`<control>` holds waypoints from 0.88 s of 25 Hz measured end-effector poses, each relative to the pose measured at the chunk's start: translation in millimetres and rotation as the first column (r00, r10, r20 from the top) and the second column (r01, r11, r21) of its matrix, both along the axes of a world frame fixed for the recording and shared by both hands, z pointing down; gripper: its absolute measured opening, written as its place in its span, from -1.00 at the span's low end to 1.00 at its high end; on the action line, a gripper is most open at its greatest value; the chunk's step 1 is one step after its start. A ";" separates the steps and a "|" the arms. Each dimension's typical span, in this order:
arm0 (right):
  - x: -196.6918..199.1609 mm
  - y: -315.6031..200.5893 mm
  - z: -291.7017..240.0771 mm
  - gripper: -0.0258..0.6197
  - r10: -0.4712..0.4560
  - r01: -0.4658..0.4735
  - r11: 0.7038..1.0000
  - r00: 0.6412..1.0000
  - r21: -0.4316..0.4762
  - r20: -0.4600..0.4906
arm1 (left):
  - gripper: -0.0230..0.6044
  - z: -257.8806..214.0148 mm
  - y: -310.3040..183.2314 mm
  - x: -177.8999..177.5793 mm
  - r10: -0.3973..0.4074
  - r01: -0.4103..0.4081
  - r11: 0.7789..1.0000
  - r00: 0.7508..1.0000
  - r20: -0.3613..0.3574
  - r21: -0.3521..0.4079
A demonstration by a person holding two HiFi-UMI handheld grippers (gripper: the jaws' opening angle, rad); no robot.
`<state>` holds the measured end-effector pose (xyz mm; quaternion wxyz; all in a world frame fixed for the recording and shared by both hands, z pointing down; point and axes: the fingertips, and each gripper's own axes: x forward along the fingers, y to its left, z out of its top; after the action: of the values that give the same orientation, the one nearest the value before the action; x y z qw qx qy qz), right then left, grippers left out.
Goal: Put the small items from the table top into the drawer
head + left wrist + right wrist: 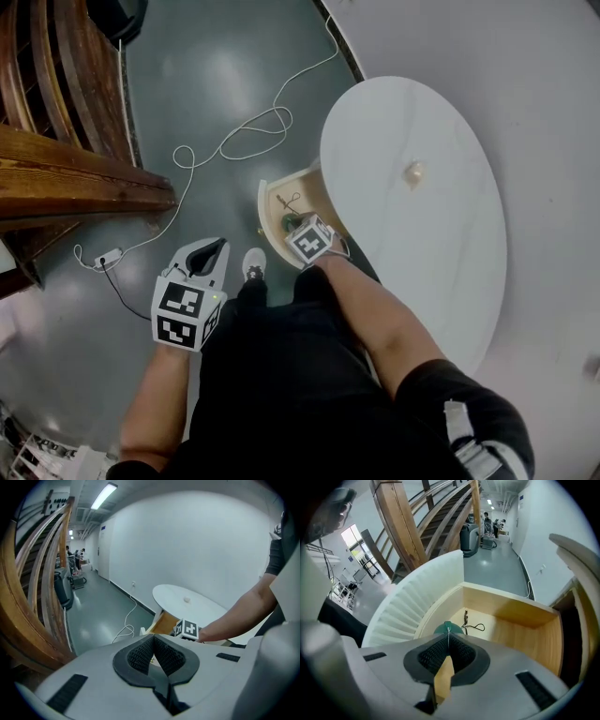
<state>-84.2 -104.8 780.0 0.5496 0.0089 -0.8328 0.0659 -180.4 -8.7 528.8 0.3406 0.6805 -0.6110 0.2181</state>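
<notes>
Here the right gripper (448,638) hangs over the open drawer (520,613), its fingers closed just above a green item (442,629). The left gripper (153,638) has its fingers closed on nothing.

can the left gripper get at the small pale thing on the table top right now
Probably not: the left gripper hangs shut over the floor, and the person's legs, the right arm and the drawer lie between it and the small pale item, far across the table.

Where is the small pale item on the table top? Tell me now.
In the head view the small pale item sits alone on the white oval table, to the right of the open drawer.
</notes>
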 end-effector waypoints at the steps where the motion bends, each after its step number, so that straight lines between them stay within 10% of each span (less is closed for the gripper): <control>1: -1.8 -1.5 5.3 -0.89 -0.010 0.010 1.000 1.000 -0.002 -0.011 | -0.88 -0.2 1.1 -1.0 -0.010 0.010 1.000 1.000 -0.002 -0.003; 22: -5.3 -2.7 48.5 -0.83 -0.037 0.034 0.999 0.995 -0.032 -0.096 | -0.88 15.0 31.8 -9.0 -0.098 0.097 0.994 0.995 -0.017 -0.056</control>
<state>-89.6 -107.5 828.5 0.5905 -0.0111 -0.8040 0.0685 -189.4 23.1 543.8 0.3755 0.6423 -0.6338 0.2116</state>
